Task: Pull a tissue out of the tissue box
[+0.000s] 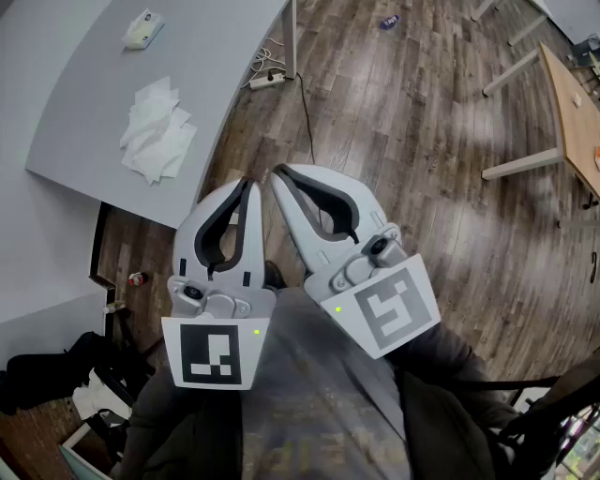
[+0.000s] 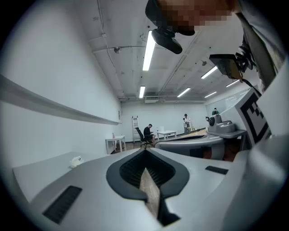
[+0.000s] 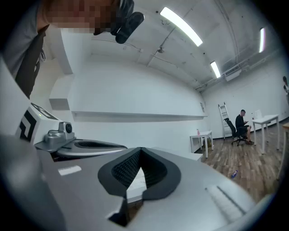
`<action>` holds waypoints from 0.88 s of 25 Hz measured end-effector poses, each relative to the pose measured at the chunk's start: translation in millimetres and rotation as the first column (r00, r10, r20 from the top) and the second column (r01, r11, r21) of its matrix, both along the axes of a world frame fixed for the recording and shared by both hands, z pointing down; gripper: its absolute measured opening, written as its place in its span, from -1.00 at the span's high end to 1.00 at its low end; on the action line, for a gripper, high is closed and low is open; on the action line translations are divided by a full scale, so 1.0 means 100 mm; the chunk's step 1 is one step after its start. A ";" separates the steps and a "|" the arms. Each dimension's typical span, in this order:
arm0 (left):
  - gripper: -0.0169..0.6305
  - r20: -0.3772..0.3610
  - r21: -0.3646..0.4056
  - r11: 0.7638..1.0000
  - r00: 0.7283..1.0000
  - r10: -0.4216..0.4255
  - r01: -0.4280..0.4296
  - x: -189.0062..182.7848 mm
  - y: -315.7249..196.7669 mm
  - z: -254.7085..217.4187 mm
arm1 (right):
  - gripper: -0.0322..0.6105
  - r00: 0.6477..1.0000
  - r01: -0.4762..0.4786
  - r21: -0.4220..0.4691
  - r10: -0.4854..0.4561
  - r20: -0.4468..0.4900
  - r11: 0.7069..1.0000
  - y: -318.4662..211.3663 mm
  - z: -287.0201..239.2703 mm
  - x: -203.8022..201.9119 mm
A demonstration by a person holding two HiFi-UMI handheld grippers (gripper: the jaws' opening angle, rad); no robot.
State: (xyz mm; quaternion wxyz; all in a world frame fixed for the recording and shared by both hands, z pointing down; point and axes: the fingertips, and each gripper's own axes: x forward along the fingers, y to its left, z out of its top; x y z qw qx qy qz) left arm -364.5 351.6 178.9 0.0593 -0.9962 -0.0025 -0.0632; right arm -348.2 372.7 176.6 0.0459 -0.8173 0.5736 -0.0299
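Body: grey shirt (image 1: 319, 412) fills the bottom of the head view, with both tools held close in front of it.
Left gripper (image 1: 248, 187) (image 2: 145, 152): jaws together, tips meeting, nothing between them. Wood floor shows through the slit behind the tips. It hangs in the air, off the table.
Right gripper (image 1: 278, 178) (image 3: 141, 151): jaws together at the tips, nothing held. It leans in so that its tip sits just beside the left one.
Floor (image 1: 412, 122): dark wood planks beneath both tools.
Grey table (image 1: 84, 103): upper left in the head view, well apart from both grippers.
Loose tissues (image 1: 157, 127): a crumpled white pile lying on the table near its curved edge.
Small white pack (image 1: 142, 28) (image 2: 76, 159): at the table's far end, beyond the pile. It is too small to tell whether this is the tissue box.
Power strip (image 1: 267, 80): white, on the floor beside the table leg, with a cable trailing across the planks.
Wooden table (image 1: 572, 103): at the far right edge.
Far room: a seated person (image 2: 147, 132) (image 3: 242, 124) on a chair, with a ladder (image 2: 135, 122) against the back wall.
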 end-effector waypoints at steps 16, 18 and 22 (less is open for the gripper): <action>0.94 0.023 -0.003 0.998 0.998 -0.059 0.059 0.59 0.00 0.15 | 0.89 0.999 0.015 0.042 -0.016 0.031 0.999 0.05 0.10 0.73; 0.94 0.024 -0.009 0.998 0.998 -0.058 0.059 0.75 -0.09 0.20 | 0.89 1.000 0.010 0.031 -0.011 0.028 0.999 -0.03 0.15 0.91; 0.94 0.027 -0.027 0.997 0.998 -0.065 0.066 1.17 -0.39 0.29 | 0.89 1.000 0.013 0.014 -0.014 0.020 1.000 -0.29 0.21 1.33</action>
